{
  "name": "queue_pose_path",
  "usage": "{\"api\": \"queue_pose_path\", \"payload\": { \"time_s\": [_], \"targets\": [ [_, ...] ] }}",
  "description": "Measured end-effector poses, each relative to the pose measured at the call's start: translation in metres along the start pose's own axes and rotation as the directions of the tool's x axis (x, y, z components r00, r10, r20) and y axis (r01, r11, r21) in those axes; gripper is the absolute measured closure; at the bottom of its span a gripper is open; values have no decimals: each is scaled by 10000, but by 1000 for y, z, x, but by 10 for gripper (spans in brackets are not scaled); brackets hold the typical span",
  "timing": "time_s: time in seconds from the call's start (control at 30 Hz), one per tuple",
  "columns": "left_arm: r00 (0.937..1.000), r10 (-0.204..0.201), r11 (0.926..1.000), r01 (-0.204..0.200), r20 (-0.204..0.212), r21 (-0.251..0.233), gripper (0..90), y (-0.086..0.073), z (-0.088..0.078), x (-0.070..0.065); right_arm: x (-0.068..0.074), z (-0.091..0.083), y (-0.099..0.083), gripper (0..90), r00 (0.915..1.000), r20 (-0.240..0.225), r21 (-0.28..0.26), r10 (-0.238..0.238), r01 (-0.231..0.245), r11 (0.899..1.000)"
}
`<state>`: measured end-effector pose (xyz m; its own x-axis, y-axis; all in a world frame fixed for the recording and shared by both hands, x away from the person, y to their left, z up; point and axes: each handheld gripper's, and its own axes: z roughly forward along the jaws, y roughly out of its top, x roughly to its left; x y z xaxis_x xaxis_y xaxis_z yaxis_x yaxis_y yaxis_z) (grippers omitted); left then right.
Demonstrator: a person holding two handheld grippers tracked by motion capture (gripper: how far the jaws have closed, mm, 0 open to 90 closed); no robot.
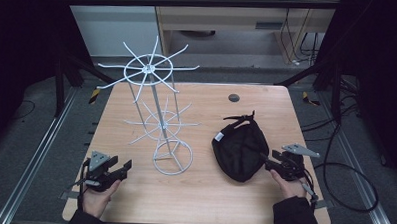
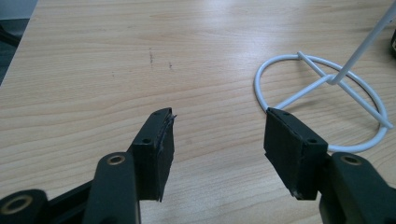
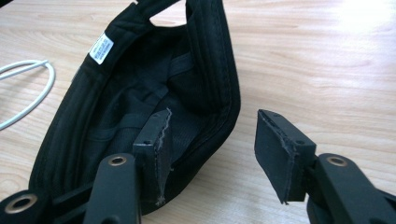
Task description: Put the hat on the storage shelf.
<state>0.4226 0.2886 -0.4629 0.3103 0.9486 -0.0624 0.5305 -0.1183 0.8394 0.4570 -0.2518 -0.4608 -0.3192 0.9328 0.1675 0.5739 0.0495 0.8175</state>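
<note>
A black cap (image 1: 237, 148) lies upside down on the right half of the wooden table (image 1: 208, 202), its white label (image 3: 101, 48) on the inner band. My right gripper (image 1: 268, 162) is at the cap's right edge and stands open. In the right gripper view (image 3: 214, 115) one jaw hangs over the cap's inside (image 3: 140, 79) and the other over bare wood, with the cap's rim between them and untouched. A white wire rack (image 1: 157, 98) with two tiers of hooks stands mid-table. My left gripper (image 1: 122, 168) rests open at the front left, nothing between its jaws (image 2: 219, 114).
The rack's round base ring (image 1: 172, 157) sits between both grippers; in the left gripper view its hub (image 2: 332, 80) is ahead to the right. A dark round hole (image 1: 233, 97) marks the table's far side. A black cable (image 1: 354, 187) loops on the floor at right.
</note>
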Motion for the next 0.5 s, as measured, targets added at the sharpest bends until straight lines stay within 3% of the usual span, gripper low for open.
{"api": "queue_pose_path", "payload": {
  "time_s": [0.33, 0.5],
  "targets": [
    [9999, 81, 9999, -82, 87, 91, 433, 0, 2, -2, 4, 10, -5, 497, 9993, -380, 367, -4, 18, 9993],
    [9998, 125, 9998, -127, 150, 145, 448, 0, 2, -2, 2, 14, -5, 534, 9982, -492, 447, 334, -312, 9985]
  ]
}}
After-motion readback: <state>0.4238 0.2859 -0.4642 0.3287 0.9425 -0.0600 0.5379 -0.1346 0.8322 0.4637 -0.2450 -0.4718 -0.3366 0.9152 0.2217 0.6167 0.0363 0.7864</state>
